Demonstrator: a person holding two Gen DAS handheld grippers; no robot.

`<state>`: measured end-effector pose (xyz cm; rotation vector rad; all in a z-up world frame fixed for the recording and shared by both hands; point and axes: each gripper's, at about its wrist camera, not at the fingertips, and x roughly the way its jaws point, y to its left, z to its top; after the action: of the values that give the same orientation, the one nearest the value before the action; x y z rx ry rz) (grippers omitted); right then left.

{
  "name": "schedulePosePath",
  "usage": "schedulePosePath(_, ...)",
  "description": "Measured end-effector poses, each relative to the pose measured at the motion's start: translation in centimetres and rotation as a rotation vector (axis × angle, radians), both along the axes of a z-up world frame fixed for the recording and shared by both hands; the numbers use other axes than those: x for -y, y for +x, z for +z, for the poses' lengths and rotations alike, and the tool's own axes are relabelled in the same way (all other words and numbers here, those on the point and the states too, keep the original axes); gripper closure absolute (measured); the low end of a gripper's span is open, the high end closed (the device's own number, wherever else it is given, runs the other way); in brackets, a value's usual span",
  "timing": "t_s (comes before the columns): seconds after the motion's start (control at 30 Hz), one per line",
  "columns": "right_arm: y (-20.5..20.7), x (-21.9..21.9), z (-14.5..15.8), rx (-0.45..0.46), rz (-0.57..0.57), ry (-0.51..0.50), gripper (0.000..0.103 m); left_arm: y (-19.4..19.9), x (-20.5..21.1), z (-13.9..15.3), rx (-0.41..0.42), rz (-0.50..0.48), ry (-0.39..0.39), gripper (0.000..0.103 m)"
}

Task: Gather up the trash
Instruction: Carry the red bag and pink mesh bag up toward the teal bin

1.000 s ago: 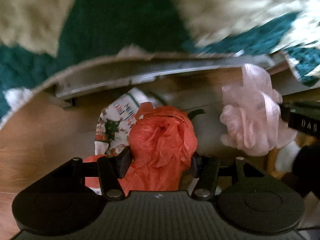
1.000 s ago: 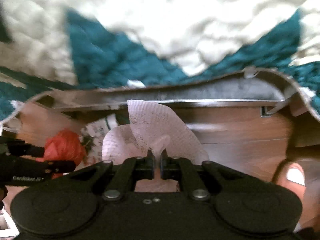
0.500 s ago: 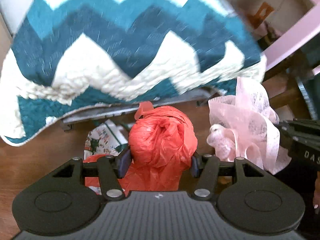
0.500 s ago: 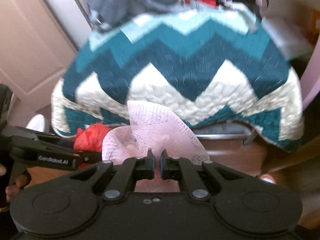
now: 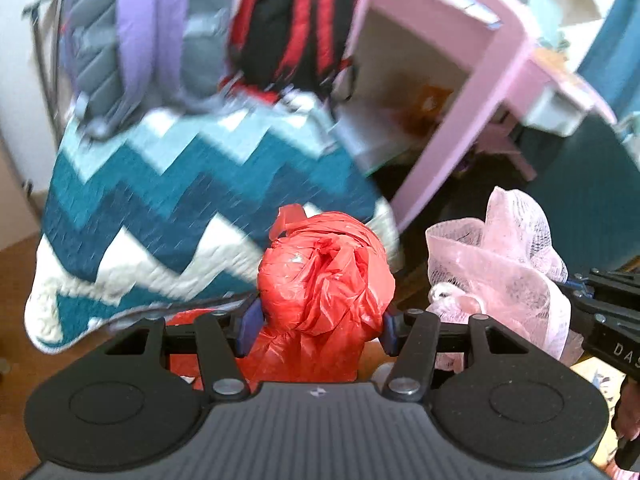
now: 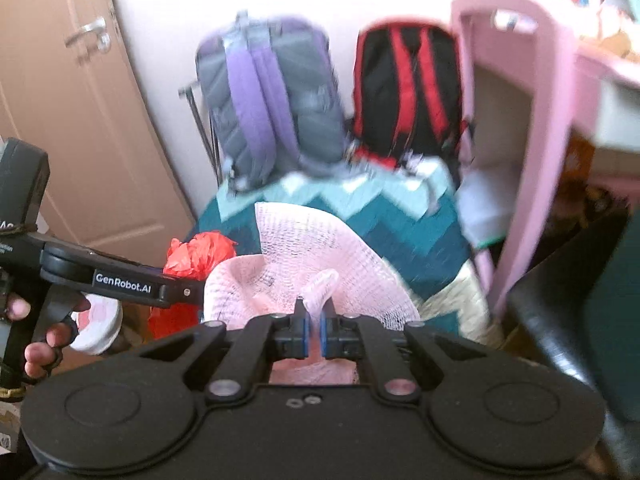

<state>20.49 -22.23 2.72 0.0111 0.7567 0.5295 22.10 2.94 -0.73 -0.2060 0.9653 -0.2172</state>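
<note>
Left wrist view first: my left gripper (image 5: 318, 322) is about half open and clamped on the crumpled red plastic bag (image 5: 324, 276), which bulges up and forward out of the jaws with its knotted tail pointing away from me. Just to its right hangs the pink mesh wad (image 5: 500, 272), held by the right gripper (image 5: 600, 308) coming in from the right edge. The two loads sit side by side, close but apart. Far behind them are the zigzag quilt (image 5: 180, 208) on the left and the pink shelf frame (image 5: 460, 132) on the right; no bin shows, so I judge I must swing to find one.

Right wrist view: my right gripper (image 6: 314, 332) is pinched almost fully closed on a fold of the pink mesh wad (image 6: 312, 264), which fans upward and blocks the centre. The left gripper (image 6: 128, 284) reaches in from the left, carrying the red plastic bag (image 6: 196, 252) a little farther off. On the right, the pink shelf frame (image 6: 532, 152) and a dark chair edge (image 6: 560, 320) stand near, so free room looks better to the left, toward the door (image 6: 80, 120).
</note>
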Motion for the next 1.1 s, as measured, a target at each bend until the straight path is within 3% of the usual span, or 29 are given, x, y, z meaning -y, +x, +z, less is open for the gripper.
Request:
schedulePosePath(0.27, -2.3, 7.7, 6.8, 0.152, -0.103, -0.012, 0.098, -0.7, 8.0, 8.4, 0.187, -0.09, -0.017, 0.047)
schedulePosePath(0.6, -3.1, 17.1, 13.6, 0.294, -0.285, -0.027, 0.098, 1.6, 19.8, 16.0, 0.374, -0.216, -0.046, 0.047)
schedulePosePath(0.87, -0.6, 23.3, 14.9, 0.32, -0.417, -0.061, 0.098, 4.5, 29.1, 19.7, 0.431, -0.299, -0.064, 0.047)
schedulePosePath(1.1, 2.6, 27.3, 14.0, 0.302, -0.498, -0.094, 0.098, 7.8, 35.7, 19.3, 0.4, -0.364, -0.088, 0.047)
